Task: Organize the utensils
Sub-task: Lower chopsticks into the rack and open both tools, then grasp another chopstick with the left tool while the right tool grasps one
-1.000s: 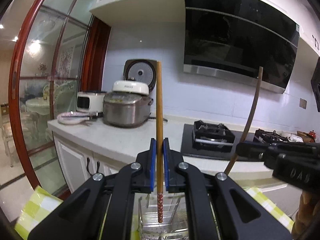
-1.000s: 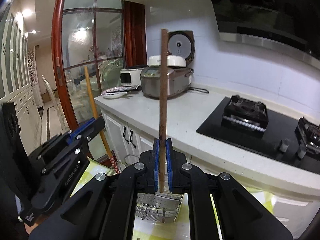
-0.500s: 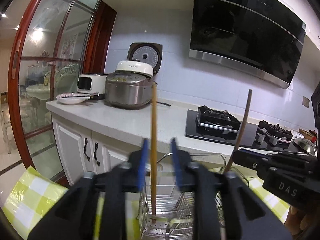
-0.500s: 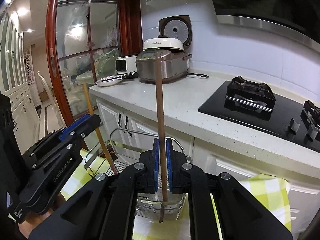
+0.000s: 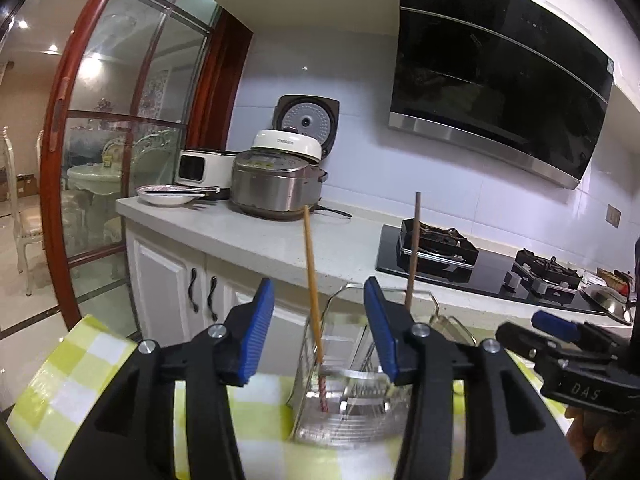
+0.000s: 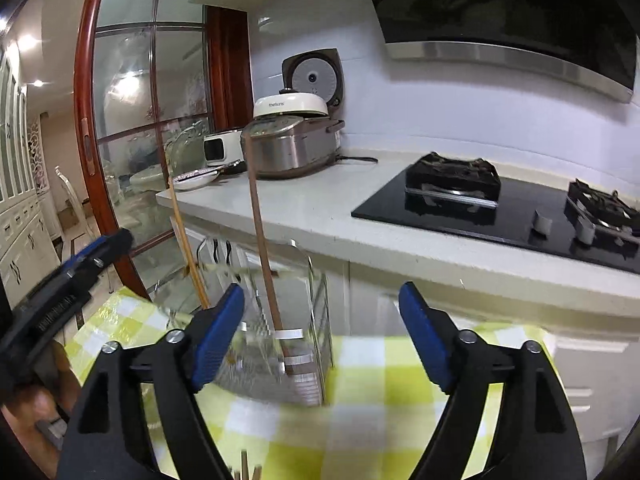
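With both claws just sprung apart and gripping nothing, I count two risks. My left claw straddles the pale chopstick, so a careless pull-back could tip it. Beyond, the wire rack on the checked cloth holds it tip-down, leaning toward eleven o'clock. My right claw has released the dark chopstick, which leans likewise.

Pale tiled wall at twelve o'clock, black range hood toward one. Red-framed glass door at nine, dining chairs perhaps beyond. White cabinets under a speckled counter.
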A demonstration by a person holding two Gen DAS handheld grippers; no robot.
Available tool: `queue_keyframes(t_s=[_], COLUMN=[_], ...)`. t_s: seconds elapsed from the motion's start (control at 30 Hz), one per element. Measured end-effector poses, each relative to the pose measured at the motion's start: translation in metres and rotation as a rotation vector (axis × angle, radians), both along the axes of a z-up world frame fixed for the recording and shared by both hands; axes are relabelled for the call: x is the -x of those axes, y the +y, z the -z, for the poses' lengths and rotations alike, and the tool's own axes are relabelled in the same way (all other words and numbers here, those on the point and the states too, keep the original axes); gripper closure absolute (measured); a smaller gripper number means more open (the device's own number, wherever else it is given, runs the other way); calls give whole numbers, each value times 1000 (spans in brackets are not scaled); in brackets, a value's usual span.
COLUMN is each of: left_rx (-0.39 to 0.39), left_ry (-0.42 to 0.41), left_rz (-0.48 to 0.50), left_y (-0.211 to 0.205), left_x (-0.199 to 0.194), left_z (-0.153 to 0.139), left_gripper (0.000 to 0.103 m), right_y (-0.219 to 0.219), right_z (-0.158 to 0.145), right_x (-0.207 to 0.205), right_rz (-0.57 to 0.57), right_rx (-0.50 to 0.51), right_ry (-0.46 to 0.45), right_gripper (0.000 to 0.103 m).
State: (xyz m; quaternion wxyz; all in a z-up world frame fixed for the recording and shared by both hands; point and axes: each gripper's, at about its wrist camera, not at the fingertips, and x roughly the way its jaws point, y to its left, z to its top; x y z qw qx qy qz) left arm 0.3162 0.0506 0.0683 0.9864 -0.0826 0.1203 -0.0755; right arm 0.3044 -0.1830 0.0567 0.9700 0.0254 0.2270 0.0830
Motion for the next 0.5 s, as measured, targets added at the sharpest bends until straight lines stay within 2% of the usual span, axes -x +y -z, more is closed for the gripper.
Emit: queue_keyframes(t_s=[0.13, 0.23, 0.5], left_rx=[-1, -4, -34], left_ry=[35, 92, 204], left_rz=[-8, 0, 58], left_y=[8, 9, 0], left_x=[29, 47, 89], left_z=[5, 15, 46], left_gripper=[55, 55, 55], right_y=[-6, -7, -13], right_z=[17, 32, 69], right_x=[19, 37, 85], right_rz=[-1, 6, -15], right_rx=[-16, 5, 29], right_ry=[52, 87, 178], right_gripper=[24, 24, 25])
